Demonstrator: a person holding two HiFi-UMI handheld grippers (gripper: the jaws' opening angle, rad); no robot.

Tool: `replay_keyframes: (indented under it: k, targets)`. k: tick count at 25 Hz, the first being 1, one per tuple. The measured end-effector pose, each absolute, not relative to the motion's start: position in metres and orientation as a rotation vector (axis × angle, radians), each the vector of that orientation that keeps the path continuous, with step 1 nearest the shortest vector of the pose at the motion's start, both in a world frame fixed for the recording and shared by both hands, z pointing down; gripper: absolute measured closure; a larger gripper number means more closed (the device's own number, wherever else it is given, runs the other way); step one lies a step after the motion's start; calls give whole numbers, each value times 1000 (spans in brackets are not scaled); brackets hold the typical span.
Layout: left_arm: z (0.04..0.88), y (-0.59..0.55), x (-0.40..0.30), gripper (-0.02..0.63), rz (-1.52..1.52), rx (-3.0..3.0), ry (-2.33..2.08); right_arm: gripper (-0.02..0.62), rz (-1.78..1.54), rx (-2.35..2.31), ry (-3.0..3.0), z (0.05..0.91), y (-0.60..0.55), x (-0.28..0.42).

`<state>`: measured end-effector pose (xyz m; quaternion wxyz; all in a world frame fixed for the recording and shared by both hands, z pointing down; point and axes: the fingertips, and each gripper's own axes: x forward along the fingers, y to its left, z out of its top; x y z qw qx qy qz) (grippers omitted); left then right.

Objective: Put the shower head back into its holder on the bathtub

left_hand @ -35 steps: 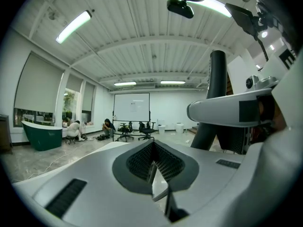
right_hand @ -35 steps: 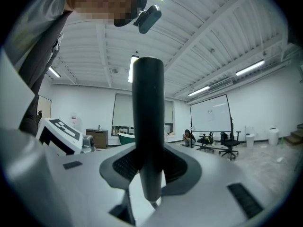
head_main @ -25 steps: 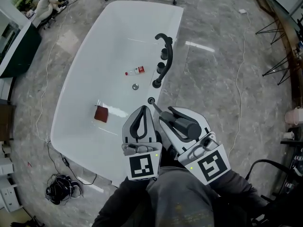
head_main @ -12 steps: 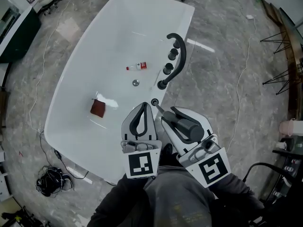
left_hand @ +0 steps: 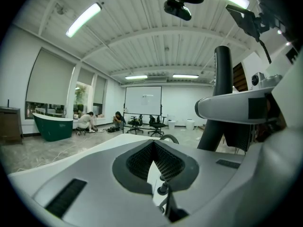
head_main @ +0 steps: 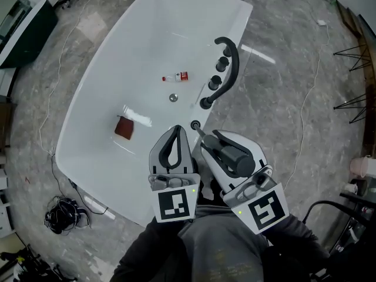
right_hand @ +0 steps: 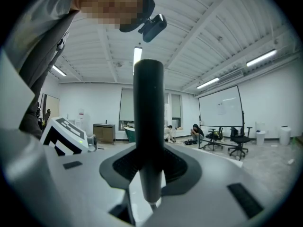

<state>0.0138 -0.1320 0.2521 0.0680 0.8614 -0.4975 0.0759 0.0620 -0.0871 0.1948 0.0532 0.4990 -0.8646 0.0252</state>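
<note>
Grey marble floor under a white bathtub (head_main: 106, 87); the shower head (head_main: 230, 156) is pinched in my right gripper (head_main: 207, 140), long axis running 4 to 10 o'clock, tip just short of the holder (head_main: 195, 124) at 10 o'clock; my left gripper (head_main: 177, 129) is pressed together, empty, alongside.

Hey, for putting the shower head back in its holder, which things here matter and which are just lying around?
Part of the job:
- shower head, clamped in the right tongs
- holder on the bathtub rim

Just lying about:
- bottle in the tub
- brown cloth in the tub
- cable bundle on the floor
</note>
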Motion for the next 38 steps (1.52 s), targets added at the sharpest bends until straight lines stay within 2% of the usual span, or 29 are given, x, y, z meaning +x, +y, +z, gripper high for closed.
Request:
replay_keyframes:
  k: [8,38]
  targets:
    - [281,-140,4,604,247,2560,-1534,474,-12,1474,-2636,212,-88,54]
    - [327,-138,-6,604,236,2494,-1612,474,-16,1428,-2657,256,-80,55]
